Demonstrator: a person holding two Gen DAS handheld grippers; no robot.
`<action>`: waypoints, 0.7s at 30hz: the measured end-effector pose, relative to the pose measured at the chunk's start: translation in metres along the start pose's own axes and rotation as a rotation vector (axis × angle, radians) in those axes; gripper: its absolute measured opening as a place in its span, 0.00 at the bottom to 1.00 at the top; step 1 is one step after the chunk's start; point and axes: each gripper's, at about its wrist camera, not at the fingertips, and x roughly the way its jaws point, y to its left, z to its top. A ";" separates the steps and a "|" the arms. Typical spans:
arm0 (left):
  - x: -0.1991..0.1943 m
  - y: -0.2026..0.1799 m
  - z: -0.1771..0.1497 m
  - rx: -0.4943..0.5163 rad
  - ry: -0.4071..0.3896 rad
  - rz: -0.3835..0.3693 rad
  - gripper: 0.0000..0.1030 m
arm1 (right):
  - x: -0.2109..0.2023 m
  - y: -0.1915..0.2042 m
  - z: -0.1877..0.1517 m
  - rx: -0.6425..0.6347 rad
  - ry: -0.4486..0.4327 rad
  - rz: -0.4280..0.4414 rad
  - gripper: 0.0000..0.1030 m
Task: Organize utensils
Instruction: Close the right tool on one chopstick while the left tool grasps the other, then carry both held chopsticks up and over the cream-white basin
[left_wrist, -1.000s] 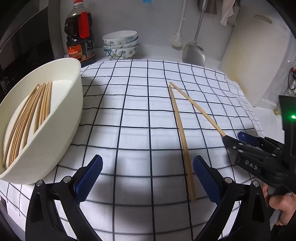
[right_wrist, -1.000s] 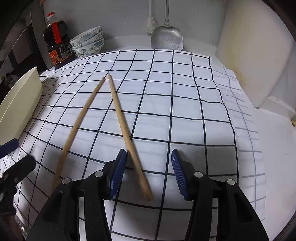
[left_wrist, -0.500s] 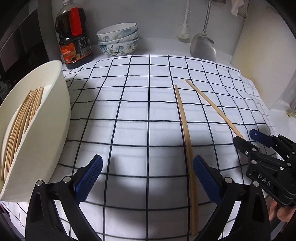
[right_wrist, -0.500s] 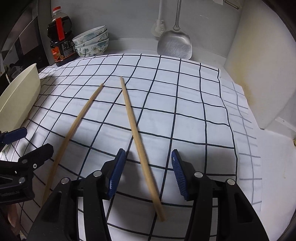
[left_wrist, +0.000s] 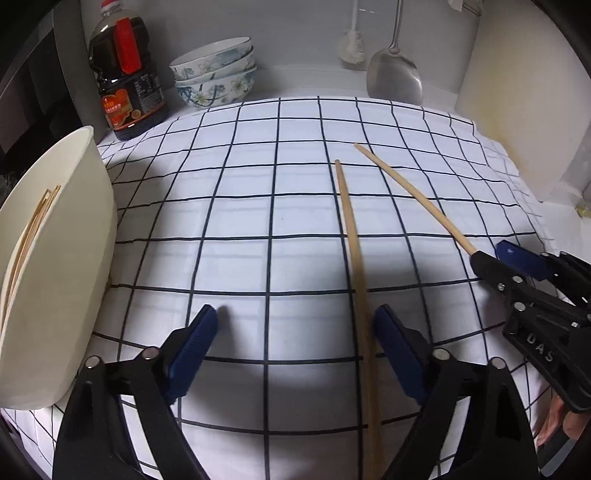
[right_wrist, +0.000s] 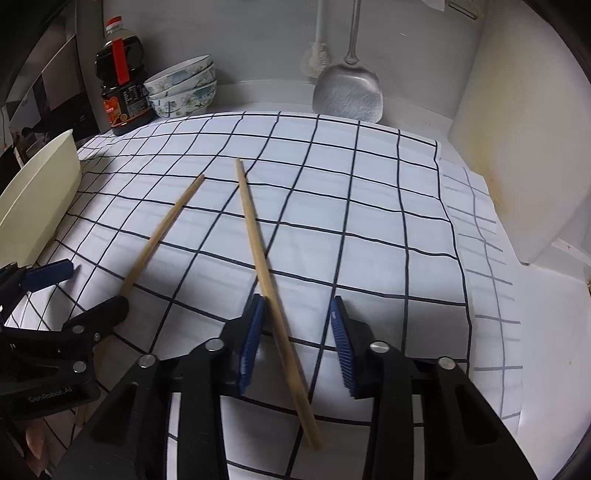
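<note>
Wooden and thin, the two chopsticks lie splayed on the checked cloth (left_wrist: 236, 206): the left chopstick (left_wrist: 351, 236) runs between the wide-spread fingers of the left gripper (left_wrist: 295, 339), close to the right-hand pad, and the right chopstick (right_wrist: 266, 269) lies between the open fingers of the right gripper (right_wrist: 297, 332), touching or nearly touching the left-hand pad. Each looks light, stiff, smooth and apt to roll, so I judge a grip on the thicker near end best. More chopsticks already sit in the cream tub (left_wrist: 81, 206) at left.

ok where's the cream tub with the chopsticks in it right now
The cream tub sits at the left edge of the checked cloth in both wrist views, in front of the dark sauce bottle, left of the left tool.
</note>
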 end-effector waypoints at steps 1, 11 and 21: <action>-0.001 -0.001 0.000 0.004 -0.003 -0.004 0.73 | 0.000 0.003 0.000 -0.008 -0.002 0.002 0.24; -0.013 -0.010 -0.007 0.049 -0.014 -0.076 0.07 | -0.004 0.007 -0.004 0.001 -0.015 -0.004 0.06; -0.057 0.024 -0.014 0.019 -0.079 -0.179 0.07 | -0.034 0.007 0.001 0.109 -0.089 0.067 0.06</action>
